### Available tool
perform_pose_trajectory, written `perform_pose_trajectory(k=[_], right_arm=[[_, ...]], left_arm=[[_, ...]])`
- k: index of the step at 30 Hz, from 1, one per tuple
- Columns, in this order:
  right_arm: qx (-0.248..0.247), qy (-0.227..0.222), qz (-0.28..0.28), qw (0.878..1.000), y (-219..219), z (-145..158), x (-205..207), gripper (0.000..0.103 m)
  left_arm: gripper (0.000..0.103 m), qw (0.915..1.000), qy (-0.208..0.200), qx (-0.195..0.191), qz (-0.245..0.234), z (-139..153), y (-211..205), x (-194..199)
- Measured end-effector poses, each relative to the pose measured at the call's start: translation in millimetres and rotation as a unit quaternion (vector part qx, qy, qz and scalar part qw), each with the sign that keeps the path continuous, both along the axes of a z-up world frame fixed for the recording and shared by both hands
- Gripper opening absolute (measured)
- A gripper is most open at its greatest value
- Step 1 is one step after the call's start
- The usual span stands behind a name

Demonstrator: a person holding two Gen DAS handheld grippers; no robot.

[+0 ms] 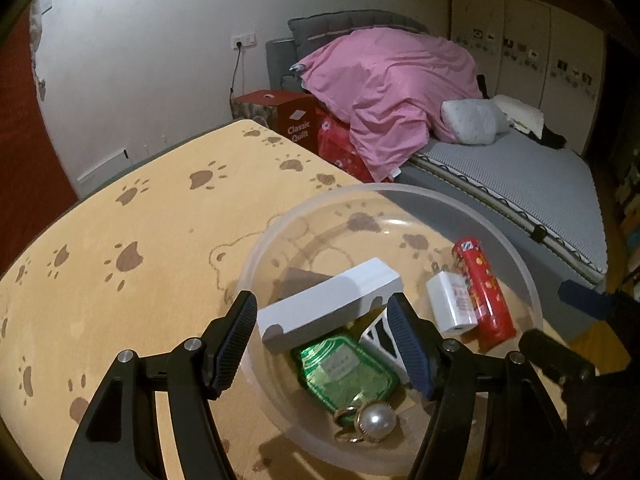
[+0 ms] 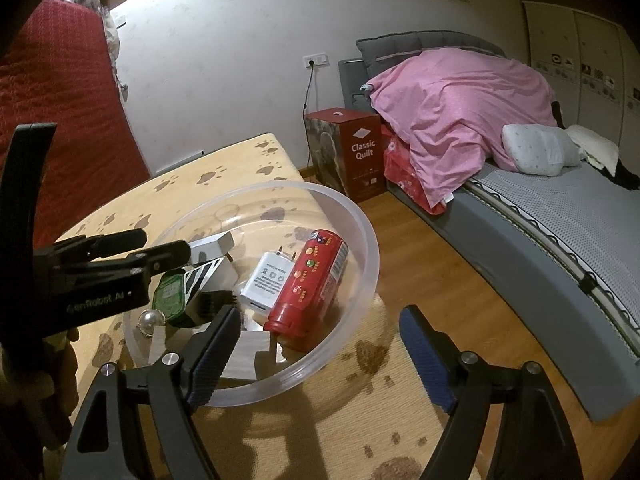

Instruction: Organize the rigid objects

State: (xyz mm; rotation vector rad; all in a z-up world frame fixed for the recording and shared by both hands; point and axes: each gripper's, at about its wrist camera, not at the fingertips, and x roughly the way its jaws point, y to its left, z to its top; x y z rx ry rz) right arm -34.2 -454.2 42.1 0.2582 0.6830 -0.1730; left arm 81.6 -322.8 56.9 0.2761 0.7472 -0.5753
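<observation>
The clear bowl (image 1: 256, 240) is sitting at lower centre, holding a white box (image 1: 332, 300), charger (image 1: 448, 300) and red can (image 1: 484, 292); the left gripper (image 1: 324, 344) is straddling its rim, half-spread, gripping nothing; the right gripper (image 2: 320, 356) is gaping wide, empty, its left finger inside the near rim.

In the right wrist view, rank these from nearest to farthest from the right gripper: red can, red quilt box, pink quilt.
1. red can, in the clear bowl, just left of the right gripper.
2. red quilt box, on the floor past the table.
3. pink quilt, heaped on the bed behind it.
</observation>
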Motion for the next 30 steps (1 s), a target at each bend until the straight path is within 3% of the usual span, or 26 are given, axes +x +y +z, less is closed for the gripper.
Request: perform_pose_trajectory(k=[9, 14, 22, 30], right_arm=[[0.001, 0.005, -0.003, 1.000, 1.6, -1.5, 0.8, 0.092], [-0.008, 0.007, -0.004, 1.000, 3.3, 0.0, 0.6, 0.101], [-0.011, 0.025, -0.010, 1.000, 2.7, -1.0, 2.1, 0.103], [-0.027, 0.023, -0.010, 0.999, 5.7, 2.8, -0.7, 0.103]], left_arm=[[0.069, 0.9998, 0.007, 0.001, -0.019, -3.1, -11.8, -4.3], [0.090, 0.9999, -0.012, 0.010, -0.007, 0.3, -10.8, -9.8], [0.098, 0.9989, -0.030, 0.028, 0.023, 6.8, -4.3, -13.4], [0.100, 0.9974, -0.031, 0.039, 0.053, 9.5, 2.4, -20.8]])
